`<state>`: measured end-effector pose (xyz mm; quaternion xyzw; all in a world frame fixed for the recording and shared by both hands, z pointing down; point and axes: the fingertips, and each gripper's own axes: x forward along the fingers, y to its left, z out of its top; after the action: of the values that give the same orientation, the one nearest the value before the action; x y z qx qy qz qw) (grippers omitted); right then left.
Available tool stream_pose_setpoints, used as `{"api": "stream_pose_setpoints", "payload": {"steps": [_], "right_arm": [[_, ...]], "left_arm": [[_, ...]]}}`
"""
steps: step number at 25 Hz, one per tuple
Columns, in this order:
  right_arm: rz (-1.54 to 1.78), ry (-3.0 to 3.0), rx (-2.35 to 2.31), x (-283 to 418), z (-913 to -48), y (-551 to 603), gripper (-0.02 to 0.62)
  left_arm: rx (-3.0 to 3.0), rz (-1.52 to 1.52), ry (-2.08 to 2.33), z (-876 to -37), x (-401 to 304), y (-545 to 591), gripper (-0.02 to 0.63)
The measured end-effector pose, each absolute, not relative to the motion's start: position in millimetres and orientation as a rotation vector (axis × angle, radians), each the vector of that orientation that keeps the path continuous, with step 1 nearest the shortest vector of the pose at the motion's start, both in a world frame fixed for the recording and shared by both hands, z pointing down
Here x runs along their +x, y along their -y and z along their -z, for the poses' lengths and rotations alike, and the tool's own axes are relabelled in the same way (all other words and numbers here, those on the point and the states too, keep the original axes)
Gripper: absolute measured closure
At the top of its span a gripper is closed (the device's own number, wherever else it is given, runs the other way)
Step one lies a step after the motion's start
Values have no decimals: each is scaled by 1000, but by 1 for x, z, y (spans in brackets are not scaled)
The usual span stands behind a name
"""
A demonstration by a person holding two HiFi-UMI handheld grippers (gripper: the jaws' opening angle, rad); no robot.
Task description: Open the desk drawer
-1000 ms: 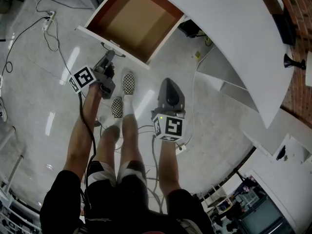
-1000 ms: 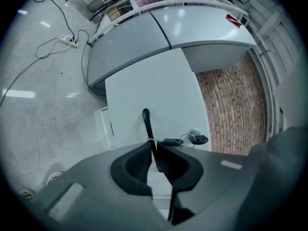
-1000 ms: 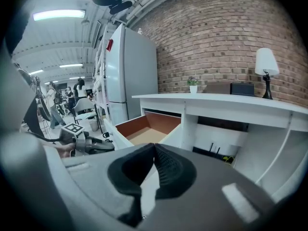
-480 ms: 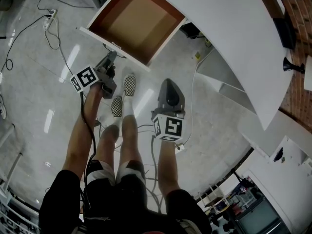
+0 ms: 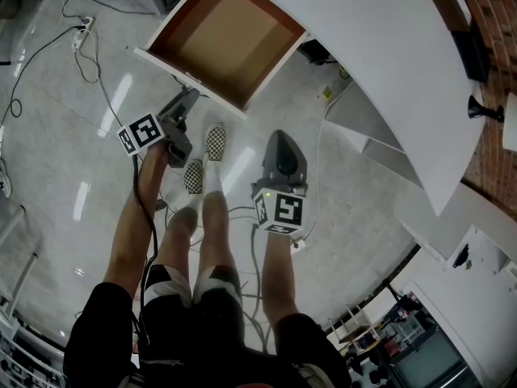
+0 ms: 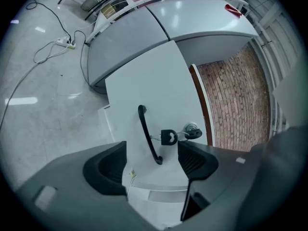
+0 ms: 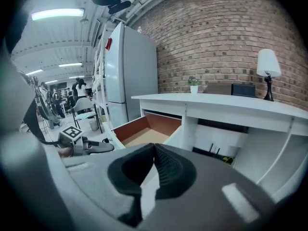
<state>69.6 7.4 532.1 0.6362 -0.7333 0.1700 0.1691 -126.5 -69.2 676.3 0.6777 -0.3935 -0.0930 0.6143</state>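
Observation:
The desk drawer (image 5: 222, 35) stands pulled out from the white desk (image 5: 380, 63), its brown inside bare. Its white front (image 6: 154, 95) carries a black handle (image 6: 148, 134) and a lock (image 6: 192, 130) with a key (image 6: 168, 137) hanging from it. My left gripper (image 5: 187, 97) sits just in front of that panel. Its jaws have just been opening and now stand wide, with the handle between the pads (image 6: 113, 167) but untouched. My right gripper (image 5: 279, 148) hangs back over the floor, shut on nothing, looking at the open drawer (image 7: 144, 129).
The person's legs and checkered shoes (image 5: 212, 140) stand between the grippers. Cables and a power strip (image 5: 81, 35) lie on the floor at left. A lamp (image 7: 267, 71) stands on the desk by the brick wall; a fridge (image 7: 132, 76) stands beyond it.
The left gripper's jaws have spread apart and let go of the drawer handle. The drawer has stayed pulled out and the right gripper has kept its place.

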Motion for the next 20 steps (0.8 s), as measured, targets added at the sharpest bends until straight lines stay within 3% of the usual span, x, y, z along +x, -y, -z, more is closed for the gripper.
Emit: {"api": "stream_pose_setpoints", "payload": {"steps": [15,20], "right_arm": [[-411,2118,1805,60,-478,1,591],[-403,2145,1798,56,-439,8,591]], "left_arm": [[1739,-22,1088,-607,-164,56,284],[1919,-164,1217,-541,-184,58,344]]}}
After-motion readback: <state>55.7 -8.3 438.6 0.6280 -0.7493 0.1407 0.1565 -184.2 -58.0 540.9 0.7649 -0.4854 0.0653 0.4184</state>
